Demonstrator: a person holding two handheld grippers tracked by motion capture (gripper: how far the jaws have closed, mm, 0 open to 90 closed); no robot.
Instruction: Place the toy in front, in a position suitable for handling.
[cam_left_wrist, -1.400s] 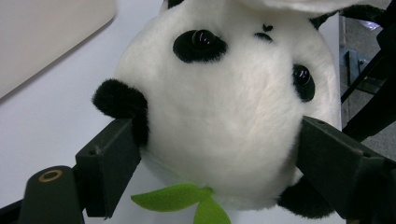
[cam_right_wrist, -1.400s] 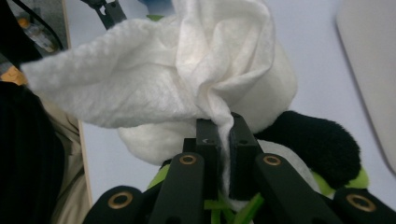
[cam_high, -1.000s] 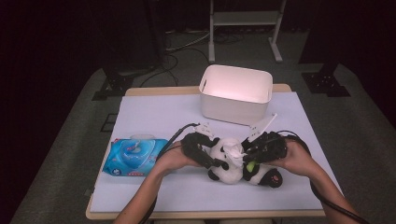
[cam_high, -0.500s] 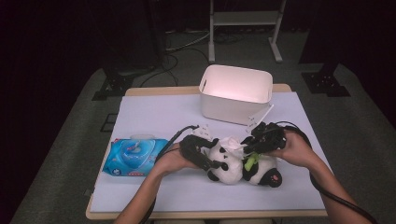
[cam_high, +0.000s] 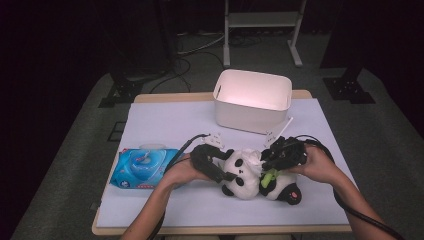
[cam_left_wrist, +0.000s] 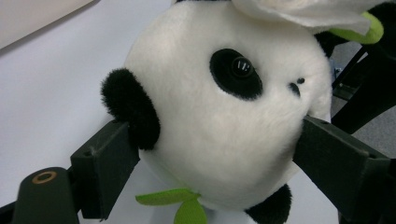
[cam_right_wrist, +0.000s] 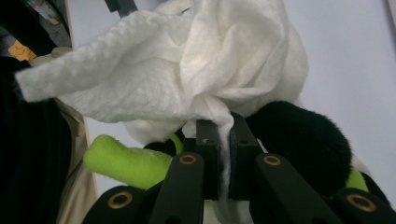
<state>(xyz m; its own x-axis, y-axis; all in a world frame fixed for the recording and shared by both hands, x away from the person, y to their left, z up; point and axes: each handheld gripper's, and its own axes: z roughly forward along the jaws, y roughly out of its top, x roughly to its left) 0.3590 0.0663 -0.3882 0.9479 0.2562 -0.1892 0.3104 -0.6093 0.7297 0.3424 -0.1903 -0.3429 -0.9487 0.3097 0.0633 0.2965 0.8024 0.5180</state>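
Panda (cam_left_wrist: 219, 135) head clamped in left tool (cam_left_wrist: 215, 158); right tool (cam_right_wrist: 223, 140) pinching wipe (cam_right_wrist: 187, 70).

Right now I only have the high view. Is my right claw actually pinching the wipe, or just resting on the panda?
Observer: Pinching. In the right gripper view the right claw is shut on the white wipe, which bunches above it.
Operator: And the left claw?
Observer: The left gripper view shows the left claw around the panda, one pad at the black ear and one pressed into the cheek. Its jaws have just been opening a little.
Operator: Is the wipe on the eye?
Observer: No. In the left gripper view the wipe's edge hangs above the eye, which is uncovered.
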